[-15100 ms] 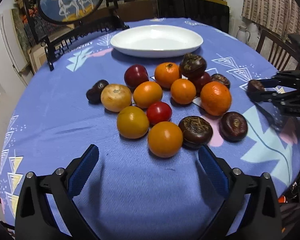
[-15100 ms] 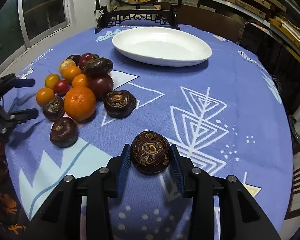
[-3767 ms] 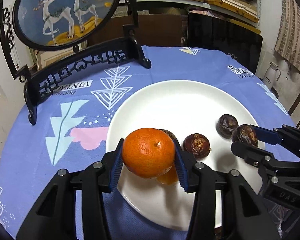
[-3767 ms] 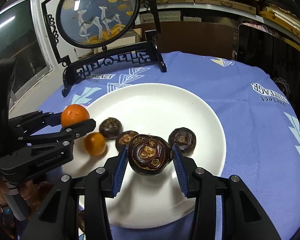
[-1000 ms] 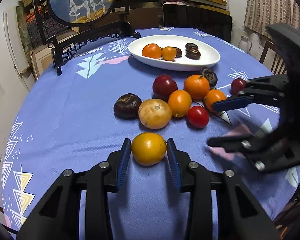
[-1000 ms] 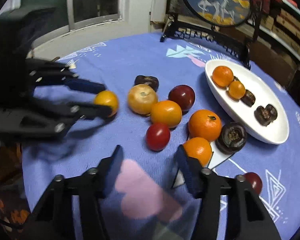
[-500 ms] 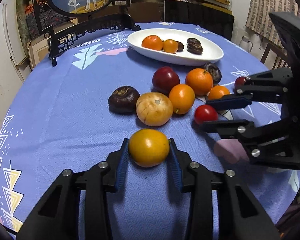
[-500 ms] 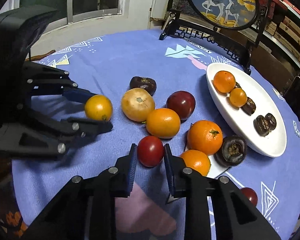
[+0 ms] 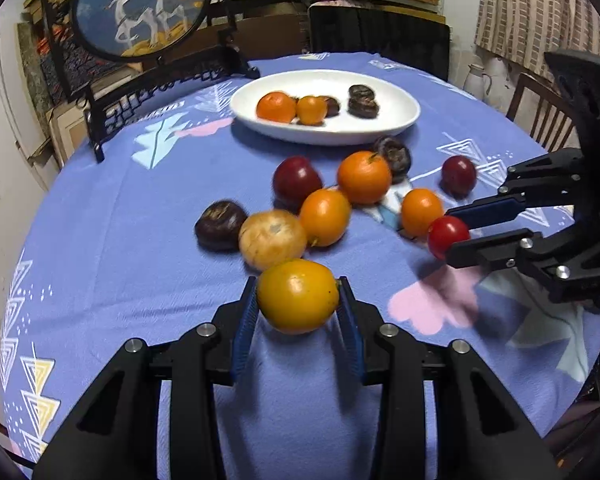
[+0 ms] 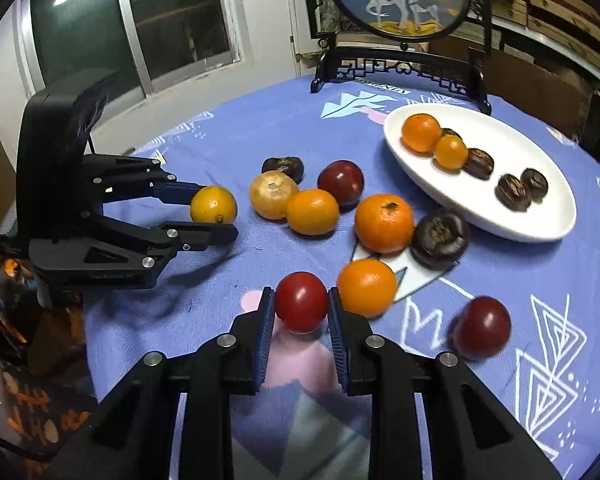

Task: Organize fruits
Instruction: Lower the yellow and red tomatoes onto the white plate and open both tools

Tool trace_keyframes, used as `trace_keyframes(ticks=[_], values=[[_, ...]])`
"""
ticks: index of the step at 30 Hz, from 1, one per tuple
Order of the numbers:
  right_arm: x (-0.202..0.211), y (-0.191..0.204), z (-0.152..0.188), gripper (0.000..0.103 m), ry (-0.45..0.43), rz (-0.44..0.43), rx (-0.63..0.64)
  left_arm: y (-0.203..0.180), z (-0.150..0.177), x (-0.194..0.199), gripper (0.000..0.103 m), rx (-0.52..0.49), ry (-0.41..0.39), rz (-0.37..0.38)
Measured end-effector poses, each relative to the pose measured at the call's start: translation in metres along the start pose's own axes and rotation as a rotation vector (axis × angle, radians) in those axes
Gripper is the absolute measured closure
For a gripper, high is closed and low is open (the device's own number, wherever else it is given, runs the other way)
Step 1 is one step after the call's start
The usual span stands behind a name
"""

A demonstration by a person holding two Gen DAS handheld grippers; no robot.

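My left gripper [image 9: 298,310] is shut on a yellow-orange fruit [image 9: 297,295] and holds it just above the blue tablecloth; it also shows in the right wrist view [image 10: 213,205]. My right gripper [image 10: 300,314] is shut on a small red tomato [image 10: 301,302], which also shows in the left wrist view [image 9: 447,236]. A white oval plate [image 9: 400,120] at the back holds two orange fruits [image 9: 277,107] and several dark brown fruits [image 9: 362,100]. Loose fruits lie between the grippers and the plate: oranges [image 9: 364,177], a pale yellow one [image 9: 272,239], dark red ones [image 9: 296,180] and dark brown ones [image 9: 220,224].
A round painted screen on a black carved stand [image 9: 140,12] is at the table's far left edge. Chairs [image 9: 540,112] stand beyond the right side. A window [image 10: 140,20] is to the left in the right wrist view. A dark red fruit [image 10: 482,327] lies right of my right gripper.
Both grippers have lifted and moved forward with their fruits. The right gripper closed on the red tomato within the last second. The left gripper has stayed shut on the yellow-orange fruit.
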State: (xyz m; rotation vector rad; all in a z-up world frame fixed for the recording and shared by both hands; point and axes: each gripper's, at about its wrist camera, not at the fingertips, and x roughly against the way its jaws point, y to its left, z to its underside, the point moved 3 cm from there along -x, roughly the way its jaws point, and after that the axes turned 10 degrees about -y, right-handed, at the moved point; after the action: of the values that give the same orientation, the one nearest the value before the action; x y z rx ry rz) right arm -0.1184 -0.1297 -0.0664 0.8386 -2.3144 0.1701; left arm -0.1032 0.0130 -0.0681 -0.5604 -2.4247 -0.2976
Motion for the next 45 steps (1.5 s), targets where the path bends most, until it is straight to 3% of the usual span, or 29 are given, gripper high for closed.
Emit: trace_keyframes(ticks=[4, 10, 17, 22, 32, 40, 42, 45], values=[[0.003, -0.011, 0.006, 0.077, 0.009, 0.003, -0.008, -0.009, -0.016, -0.006, 0.065, -0.027, 0.007, 0.006], [0.033, -0.051, -0.032, 0.077, -0.116, 0.074, -0.039, -0.017, -0.066, -0.020, 0.065, -0.064, -0.034, -0.010], [0.044, -0.124, -0.082, 0.076, -0.243, 0.210, -0.148, -0.021, -0.153, -0.062, 0.065, -0.012, -0.120, -0.030], [0.021, -0.171, -0.102, 0.076, -0.258, 0.254, -0.244, -0.018, -0.186, -0.103, 0.065, 0.044, -0.115, -0.078], [-0.058, -0.207, -0.100, 0.076, -0.147, 0.279, -0.291, 0.002, -0.176, -0.165, 0.065, 0.120, -0.004, -0.103], [-0.053, -0.198, -0.098, 0.076, -0.165, 0.258, -0.274, 0.027, -0.161, -0.120, 0.065, 0.045, -0.055, -0.135], [-0.048, -0.196, -0.098, 0.076, -0.177, 0.243, -0.278, 0.034, -0.149, -0.107, 0.064, 0.015, -0.031, -0.130], [-0.044, -0.192, -0.100, 0.076, -0.187, 0.220, -0.282, 0.035, -0.125, -0.091, 0.053, -0.060, 0.018, -0.095]])
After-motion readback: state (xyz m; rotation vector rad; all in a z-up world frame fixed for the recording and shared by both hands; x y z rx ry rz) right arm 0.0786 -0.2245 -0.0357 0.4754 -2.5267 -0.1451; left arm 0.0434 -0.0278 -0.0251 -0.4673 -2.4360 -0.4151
